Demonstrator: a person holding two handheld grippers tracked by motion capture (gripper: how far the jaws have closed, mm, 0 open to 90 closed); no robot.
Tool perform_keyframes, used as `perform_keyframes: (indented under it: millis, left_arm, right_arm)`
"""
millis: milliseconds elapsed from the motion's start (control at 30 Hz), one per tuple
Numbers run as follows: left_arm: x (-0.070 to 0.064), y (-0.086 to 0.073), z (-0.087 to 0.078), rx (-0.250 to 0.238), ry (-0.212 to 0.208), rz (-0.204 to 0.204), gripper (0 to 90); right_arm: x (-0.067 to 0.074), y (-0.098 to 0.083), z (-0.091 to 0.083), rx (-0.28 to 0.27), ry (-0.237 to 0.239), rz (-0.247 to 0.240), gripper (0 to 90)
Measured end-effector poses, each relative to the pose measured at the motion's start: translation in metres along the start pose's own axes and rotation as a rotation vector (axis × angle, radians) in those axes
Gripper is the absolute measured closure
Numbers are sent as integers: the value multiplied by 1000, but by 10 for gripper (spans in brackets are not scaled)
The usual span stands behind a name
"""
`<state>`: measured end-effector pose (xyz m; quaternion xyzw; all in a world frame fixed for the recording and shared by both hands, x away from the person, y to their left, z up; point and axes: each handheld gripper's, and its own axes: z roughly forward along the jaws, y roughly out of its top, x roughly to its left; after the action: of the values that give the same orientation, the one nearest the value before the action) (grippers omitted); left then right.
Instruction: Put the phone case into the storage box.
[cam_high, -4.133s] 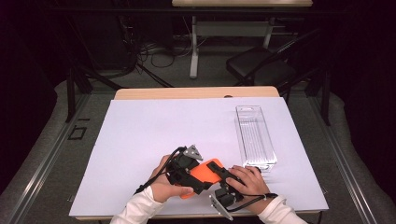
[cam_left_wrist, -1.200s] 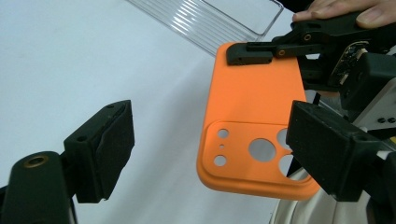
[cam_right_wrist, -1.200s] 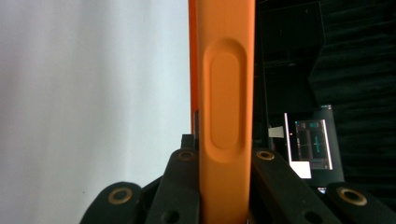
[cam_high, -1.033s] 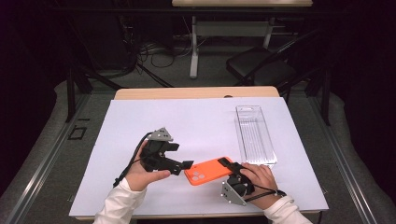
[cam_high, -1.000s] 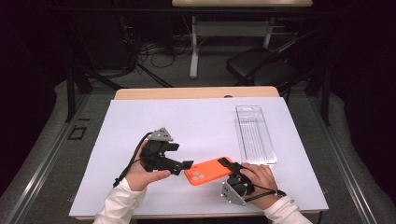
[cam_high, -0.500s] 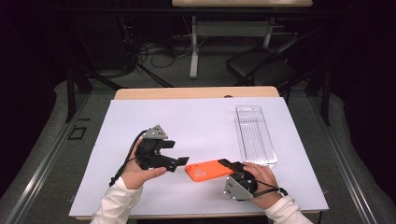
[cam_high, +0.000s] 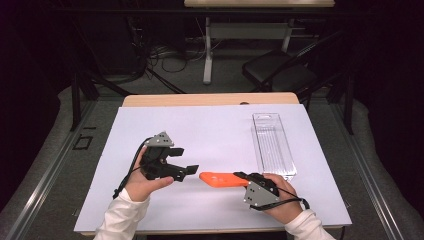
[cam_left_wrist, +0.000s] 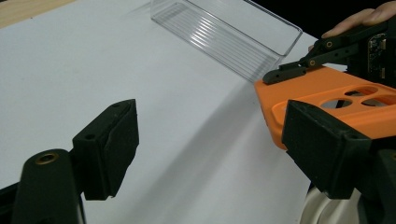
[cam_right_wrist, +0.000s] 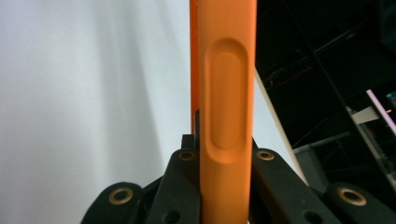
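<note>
Gripping the orange phone case (cam_high: 218, 179) edge-on, right gripper (cam_high: 241, 176) clamped tight near the table's (cam_high: 215, 120) front edge; left gripper (cam_high: 186, 161) jaws apart, empty.

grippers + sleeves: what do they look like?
Left gripper and right gripper: black bodies, each topped by a grey three-cornered plate, black linkage jaws with brass-coloured pivot pins and blocky black pads. A black cable trails from each. Both sleeves are white.

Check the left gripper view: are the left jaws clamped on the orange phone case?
No. The left gripper stands open with bare white table between its jaws, while the orange phone case is pinched by the right gripper.
</note>
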<state>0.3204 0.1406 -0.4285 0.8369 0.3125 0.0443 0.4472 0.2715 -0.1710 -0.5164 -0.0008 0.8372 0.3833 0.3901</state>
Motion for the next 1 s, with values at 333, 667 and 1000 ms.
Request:
perform_keyframes:
  millis: [333,667,1000]
  left_arm:
    - [0,-1,4,-2,2,11,204]
    - [-3,-2,8,32,-18,8,274]
    - [-4,-2,10,37,-15,1,332]
  right_arm:
    - [-7,-2,0,-35,67,138,873]
    - [-14,-7,1,-46,153,323,873]
    - [-17,-12,3,-50,203,432,873]
